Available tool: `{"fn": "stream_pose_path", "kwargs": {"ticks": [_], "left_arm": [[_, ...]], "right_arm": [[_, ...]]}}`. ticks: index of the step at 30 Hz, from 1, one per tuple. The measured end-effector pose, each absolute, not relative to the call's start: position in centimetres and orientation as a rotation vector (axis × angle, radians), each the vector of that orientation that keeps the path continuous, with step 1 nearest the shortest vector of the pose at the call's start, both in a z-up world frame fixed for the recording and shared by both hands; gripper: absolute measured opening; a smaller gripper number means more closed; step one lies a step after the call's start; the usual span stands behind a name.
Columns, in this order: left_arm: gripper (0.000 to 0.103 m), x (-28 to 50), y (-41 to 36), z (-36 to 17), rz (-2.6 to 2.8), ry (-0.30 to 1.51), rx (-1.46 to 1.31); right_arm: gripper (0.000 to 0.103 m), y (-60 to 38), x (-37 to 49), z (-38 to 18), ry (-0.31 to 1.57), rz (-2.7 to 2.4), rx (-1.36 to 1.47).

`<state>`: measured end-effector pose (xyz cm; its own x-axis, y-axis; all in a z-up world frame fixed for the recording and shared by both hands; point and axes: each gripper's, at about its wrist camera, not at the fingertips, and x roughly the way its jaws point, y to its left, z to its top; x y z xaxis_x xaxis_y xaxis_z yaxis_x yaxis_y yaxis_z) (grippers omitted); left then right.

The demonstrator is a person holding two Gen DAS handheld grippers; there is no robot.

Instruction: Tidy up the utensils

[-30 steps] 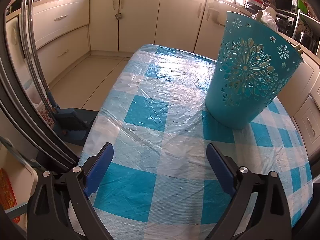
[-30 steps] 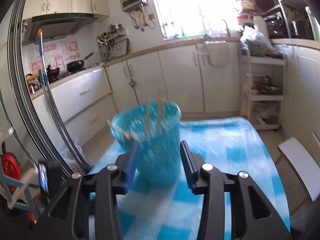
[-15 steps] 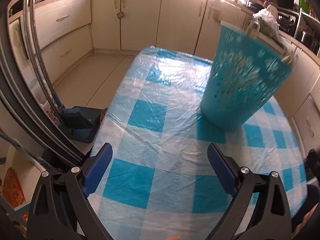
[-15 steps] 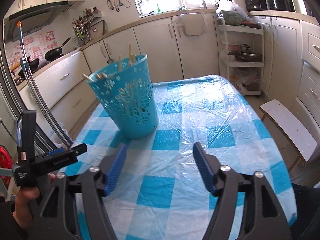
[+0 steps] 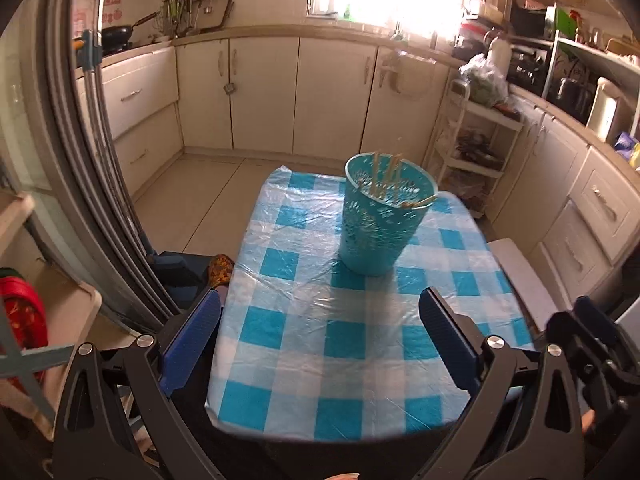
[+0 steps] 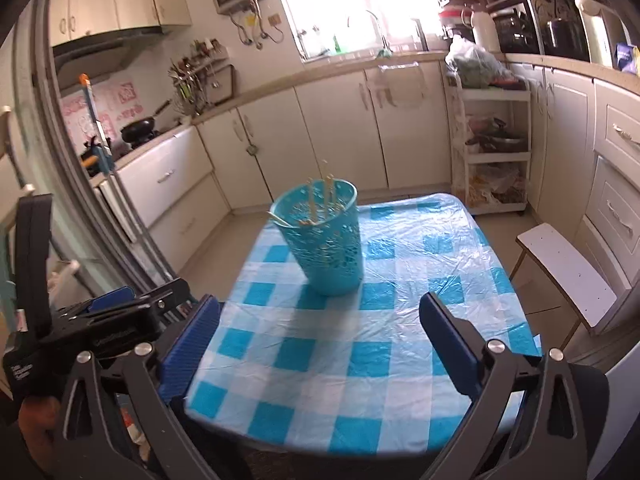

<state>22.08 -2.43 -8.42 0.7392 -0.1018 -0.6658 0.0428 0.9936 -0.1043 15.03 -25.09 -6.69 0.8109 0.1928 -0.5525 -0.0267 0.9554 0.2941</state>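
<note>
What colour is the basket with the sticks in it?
The basket is turquoise blue with cut-out flower patterns; the right wrist view shows it best.

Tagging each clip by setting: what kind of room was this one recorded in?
A home kitchen, most likely: cream base cabinets under a counter, a sink faucet at the window, a black pan on the stove. The teal basket of chopsticks stands on a checked tablecloth.

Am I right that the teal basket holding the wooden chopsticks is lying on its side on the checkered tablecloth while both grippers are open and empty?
Not quite: the teal basket stands upright on the checkered tablecloth, as the right wrist view shows, with the wooden chopsticks poking out of its top. The rest holds: the left gripper and right gripper are open and empty.
</note>
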Motion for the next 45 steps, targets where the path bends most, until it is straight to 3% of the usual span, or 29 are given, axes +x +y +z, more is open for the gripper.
{"fn": "stream_pose_path", "kwargs": {"ticks": [19, 45], "left_arm": [[0.096, 10.5, -1.0, -2.8, -0.038, 0.644, -0.051], [0.096, 5.6, 0.3, -0.5, -0.031, 0.549, -0.055]], "right_arm": [[0.096, -23.0, 4.7, -1.6, 0.53, 0.119, 0.341], [0.096, -20.6, -0.6, 1.2, 0.383, 0.124, 0.241]]}}
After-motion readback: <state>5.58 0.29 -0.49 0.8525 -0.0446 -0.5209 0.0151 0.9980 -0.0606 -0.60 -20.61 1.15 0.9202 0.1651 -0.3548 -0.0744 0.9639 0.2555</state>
